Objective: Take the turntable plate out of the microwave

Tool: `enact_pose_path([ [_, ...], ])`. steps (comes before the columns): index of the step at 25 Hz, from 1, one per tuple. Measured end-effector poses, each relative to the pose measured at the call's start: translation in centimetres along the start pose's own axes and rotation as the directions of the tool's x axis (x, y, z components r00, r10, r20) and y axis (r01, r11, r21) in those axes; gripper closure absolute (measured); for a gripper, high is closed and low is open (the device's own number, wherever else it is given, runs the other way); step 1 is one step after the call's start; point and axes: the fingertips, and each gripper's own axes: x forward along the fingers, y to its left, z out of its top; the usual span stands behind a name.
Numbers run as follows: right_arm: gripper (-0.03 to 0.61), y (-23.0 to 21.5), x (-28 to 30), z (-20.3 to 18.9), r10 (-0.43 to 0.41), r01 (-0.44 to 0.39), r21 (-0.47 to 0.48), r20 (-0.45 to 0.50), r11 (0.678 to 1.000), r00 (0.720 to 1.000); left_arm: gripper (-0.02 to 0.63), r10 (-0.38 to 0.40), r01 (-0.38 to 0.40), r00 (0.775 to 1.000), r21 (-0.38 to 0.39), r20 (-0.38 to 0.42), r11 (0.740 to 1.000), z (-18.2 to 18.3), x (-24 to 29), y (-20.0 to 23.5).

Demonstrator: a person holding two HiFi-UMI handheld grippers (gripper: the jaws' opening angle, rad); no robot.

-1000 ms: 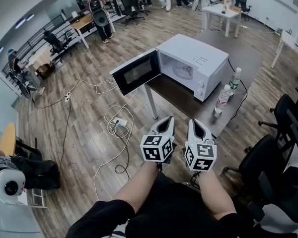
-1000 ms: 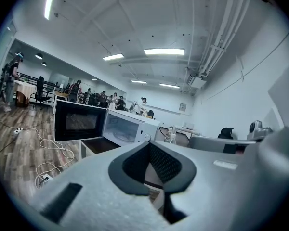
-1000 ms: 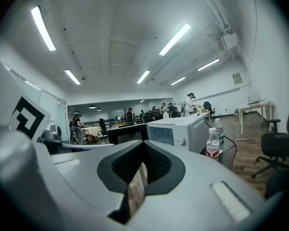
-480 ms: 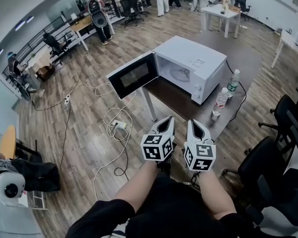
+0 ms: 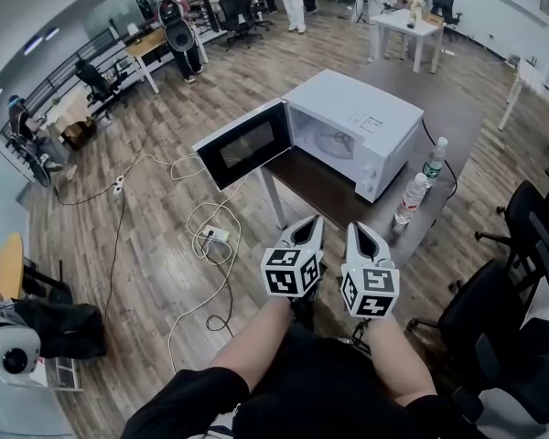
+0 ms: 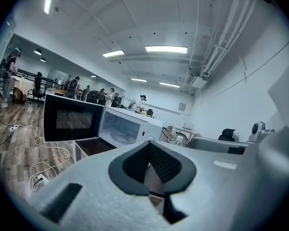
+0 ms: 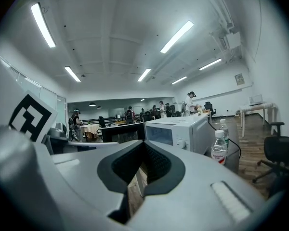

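Observation:
The white microwave stands on a dark table with its door swung open to the left. The glass turntable plate lies inside the cavity; the left gripper view also shows the plate. My left gripper and right gripper are held side by side in front of my body, short of the table's near edge, pointing at the microwave. Both are shut and empty. In the right gripper view the microwave shows its control side.
Two water bottles stand on the table right of the microwave. White cables and a power strip lie on the wooden floor to the left. Black office chairs crowd the right. People and desks are far behind.
I have drifted a little toward the table with both grippers held together. The microwave sits slightly differently in view. The jaws have not changed.

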Motion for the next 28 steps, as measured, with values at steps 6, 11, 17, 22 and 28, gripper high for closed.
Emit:
enact_pose_path([
  [6, 0.569, 0.4, 3.8, -0.2, 0.006, -0.007, -0.017, -0.02, 1.0, 1.0, 0.604, -0.008, 0.008, 1.0, -0.03, -0.001, 1.0, 0.6, 2.3, 2.9],
  [11, 0.57, 0.3, 7.8, -0.3, 0.007, -0.008, -0.025, -0.041, 1.0, 0.999, 0.605, -0.016, 0.016, 1.0, -0.044, -0.006, 0.999, 1.7, 5.1, 5.4],
  [17, 0.569, -0.4, 12.3, 0.8, -0.008, 0.006, -0.037, -0.052, 0.999, 0.999, 0.604, -0.032, 0.031, 0.999, -0.061, -0.016, 0.998, 3.4, 9.0, 7.9],
  [22, 0.569, -0.7, 16.0, 1.6, -0.016, 0.014, -0.044, -0.055, 0.999, 0.998, 0.605, -0.051, 0.049, 0.998, -0.064, -0.028, 0.997, 4.7, 12.3, 10.0],
  [28, 0.569, -0.8, 20.3, 2.8, -0.03, 0.027, -0.052, -0.058, 0.998, 0.998, 0.604, -0.068, 0.066, 0.997, -0.064, -0.037, 0.996, 6.5, 15.4, 12.5],
])
